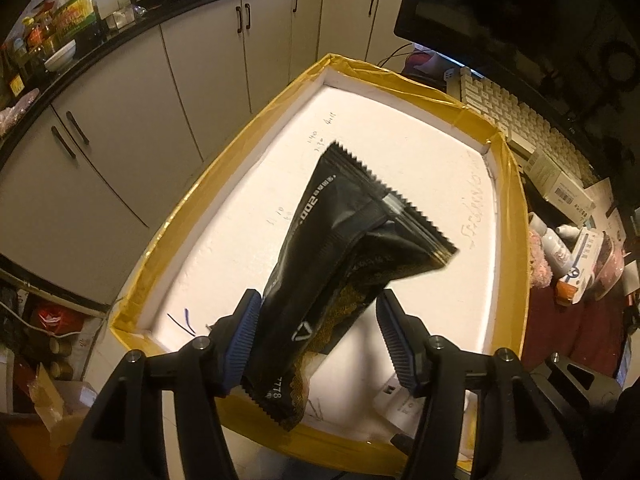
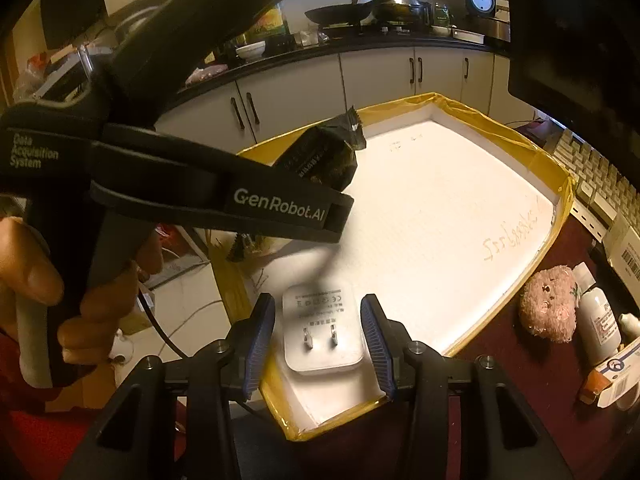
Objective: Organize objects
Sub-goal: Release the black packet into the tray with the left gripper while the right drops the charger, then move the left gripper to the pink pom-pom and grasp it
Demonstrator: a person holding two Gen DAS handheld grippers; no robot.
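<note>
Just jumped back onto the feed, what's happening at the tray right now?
A person is working two handheld grippers over the white foam tray with the yellow taped rim. A black snack packet sits between the left gripper's fingers above the tray; the right-hand pad stands clear of it, so it looks like a release. The right gripper straddles a white plug adapter lying prongs-up in the tray's near corner, pads not yet touching.

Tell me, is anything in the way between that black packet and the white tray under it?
Nothing visible. The tray floor beneath the black packet at the left gripper is bare. The white plug adapter lies off in the near corner, between the open fingers of the right gripper.
</note>
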